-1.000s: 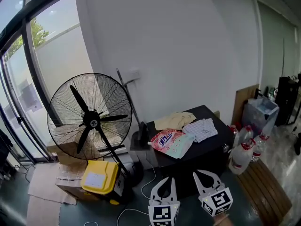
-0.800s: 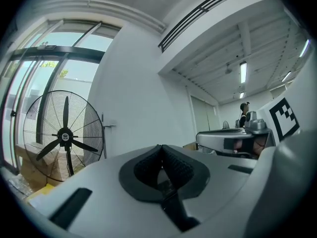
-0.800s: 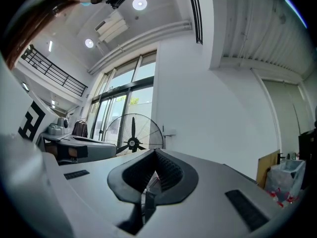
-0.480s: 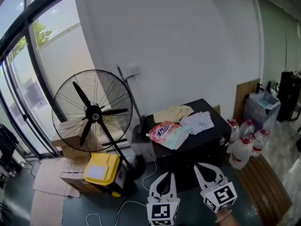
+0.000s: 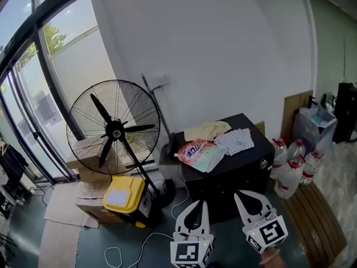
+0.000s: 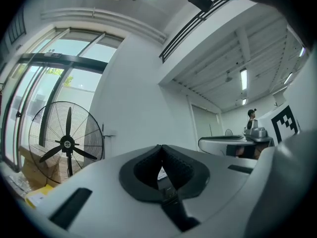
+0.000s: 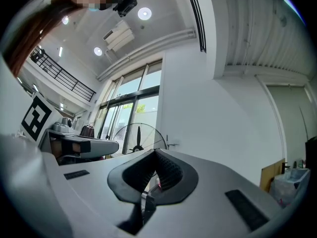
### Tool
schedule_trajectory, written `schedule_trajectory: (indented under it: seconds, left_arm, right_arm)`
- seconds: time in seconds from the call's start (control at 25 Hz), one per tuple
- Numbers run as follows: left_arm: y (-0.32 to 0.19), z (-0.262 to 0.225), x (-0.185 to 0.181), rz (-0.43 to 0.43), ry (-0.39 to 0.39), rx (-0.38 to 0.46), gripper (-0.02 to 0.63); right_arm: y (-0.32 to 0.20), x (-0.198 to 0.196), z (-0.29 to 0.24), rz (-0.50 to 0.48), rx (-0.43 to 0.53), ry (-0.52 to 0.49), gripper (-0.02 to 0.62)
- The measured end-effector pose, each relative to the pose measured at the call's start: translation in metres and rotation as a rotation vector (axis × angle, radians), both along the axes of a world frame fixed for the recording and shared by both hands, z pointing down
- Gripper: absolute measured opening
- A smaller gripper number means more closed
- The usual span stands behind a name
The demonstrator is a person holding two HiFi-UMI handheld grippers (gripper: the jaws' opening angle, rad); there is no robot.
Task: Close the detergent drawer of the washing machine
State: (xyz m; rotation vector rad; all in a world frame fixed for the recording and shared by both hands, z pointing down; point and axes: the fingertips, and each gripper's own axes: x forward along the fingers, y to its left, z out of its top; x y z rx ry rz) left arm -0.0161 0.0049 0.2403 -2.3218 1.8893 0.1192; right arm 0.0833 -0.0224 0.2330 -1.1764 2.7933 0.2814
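The left gripper [image 5: 201,204] and right gripper [image 5: 241,195] were both closed and empty, the black cabinet [image 5: 240,172] lay at twelve o'clock, nearer the right, and no drawer showed.

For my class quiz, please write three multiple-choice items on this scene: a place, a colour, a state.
1. The pink plastic detergent pouch lies on: A the black box-shaped appliance; B the floor; C a chair.
2. The lid of the plastic case beside the black metal floor fan is: A red; B yellow; C green.
3. The left claw and the right claw are: A open; B holding cloth; C shut, empty.
Answers: 1A, it rests on the appliance's top; 2B, the lid shows yellow; 3C, jaws meet with nothing between.
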Motion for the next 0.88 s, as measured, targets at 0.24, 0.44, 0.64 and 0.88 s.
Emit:
schedule_trajectory:
  seconds: [0.24, 0.44, 0.64, 0.88]
  left_arm:
    - [0.006, -0.004, 0.008, -0.014, -0.017, 0.008, 0.017]
    - [0.008, -0.003, 0.012, -0.015, -0.027, 0.005, 0.017]
    - [0.007, -0.002, 0.014, -0.005, -0.028, 0.002, 0.017]
    - [0.004, -0.002, 0.013, 0.003, -0.034, 0.001, 0.017]
  right_arm:
    - [0.007, 0.006, -0.006, -0.012, 0.018, 0.007, 0.023]
    - [0.01, 0.011, -0.008, -0.01, 0.018, 0.002, 0.023]
    - [0.011, 0.014, -0.009, -0.006, 0.024, 0.002, 0.023]
    - [0.008, 0.014, -0.01, -0.001, 0.021, -0.004, 0.023]
